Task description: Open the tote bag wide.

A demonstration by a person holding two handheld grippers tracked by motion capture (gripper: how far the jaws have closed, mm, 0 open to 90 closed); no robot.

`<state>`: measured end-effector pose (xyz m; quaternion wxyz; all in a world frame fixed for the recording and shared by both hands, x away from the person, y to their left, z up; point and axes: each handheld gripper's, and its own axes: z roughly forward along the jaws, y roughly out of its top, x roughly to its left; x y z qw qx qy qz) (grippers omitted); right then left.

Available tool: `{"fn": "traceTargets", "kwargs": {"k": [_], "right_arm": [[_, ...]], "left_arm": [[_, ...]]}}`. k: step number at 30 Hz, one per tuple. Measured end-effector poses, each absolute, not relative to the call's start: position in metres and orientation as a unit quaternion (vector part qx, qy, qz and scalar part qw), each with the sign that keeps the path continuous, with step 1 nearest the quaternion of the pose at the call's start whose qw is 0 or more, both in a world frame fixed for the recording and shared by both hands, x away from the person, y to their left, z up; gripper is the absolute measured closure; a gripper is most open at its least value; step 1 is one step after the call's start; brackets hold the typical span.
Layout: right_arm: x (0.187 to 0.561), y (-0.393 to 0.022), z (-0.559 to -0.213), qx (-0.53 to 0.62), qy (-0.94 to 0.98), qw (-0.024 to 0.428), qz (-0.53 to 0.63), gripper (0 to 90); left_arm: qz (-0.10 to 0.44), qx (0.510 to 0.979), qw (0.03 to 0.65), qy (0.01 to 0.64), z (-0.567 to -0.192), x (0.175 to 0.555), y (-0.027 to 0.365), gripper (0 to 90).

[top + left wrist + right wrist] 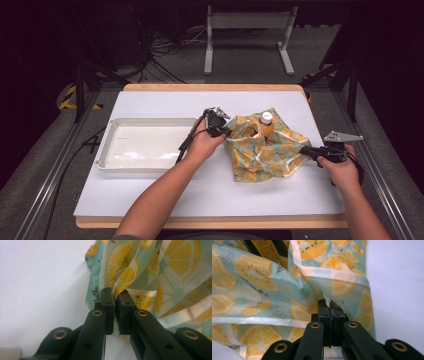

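Observation:
A crumpled cloth bag (260, 150) with a lemon and kiwi print on pale green lies on the white table, right of centre. An orange bottle (267, 125) with a white cap stands inside it, its top poking out. My left gripper (223, 129) is shut on the bag's left edge; in the left gripper view the fabric (125, 275) is pinched between the black fingertips (108, 300). My right gripper (306, 150) is shut on the bag's right edge, where the fabric (337, 285) folds over the closed jaws. The bottle's label (265, 248) shows at the top of the right gripper view.
A white rectangular tray (145, 165) sits on the table's left half, just left of my left hand. The white mat (210, 195) ends at a wooden edge near me. A metal stand (247, 22) and cables are on the floor beyond the table.

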<state>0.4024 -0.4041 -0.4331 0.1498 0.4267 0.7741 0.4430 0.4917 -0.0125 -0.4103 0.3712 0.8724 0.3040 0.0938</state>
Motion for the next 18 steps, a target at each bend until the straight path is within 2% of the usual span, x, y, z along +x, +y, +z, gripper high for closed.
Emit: {"fn": "traceTargets", "kwargs": {"k": [12, 16, 18], "right_arm": [[0.393, -0.407, -0.436, 0.427, 0.777, 0.14, 0.441, 88.4], [0.389, -0.407, -0.429, 0.419, 0.775, 0.148, 0.45, 85.1], [0.387, -0.406, -0.425, 0.417, 0.772, 0.153, 0.455, 80.6]], "left_arm": [[0.089, 0.88, 0.359, 0.297, -0.415, 0.486, -0.012, 85.7], [0.086, 0.881, 0.36, 0.295, -0.412, 0.483, -0.012, 85.6], [0.085, 0.881, 0.362, 0.292, -0.411, 0.481, -0.012, 85.6]]}}
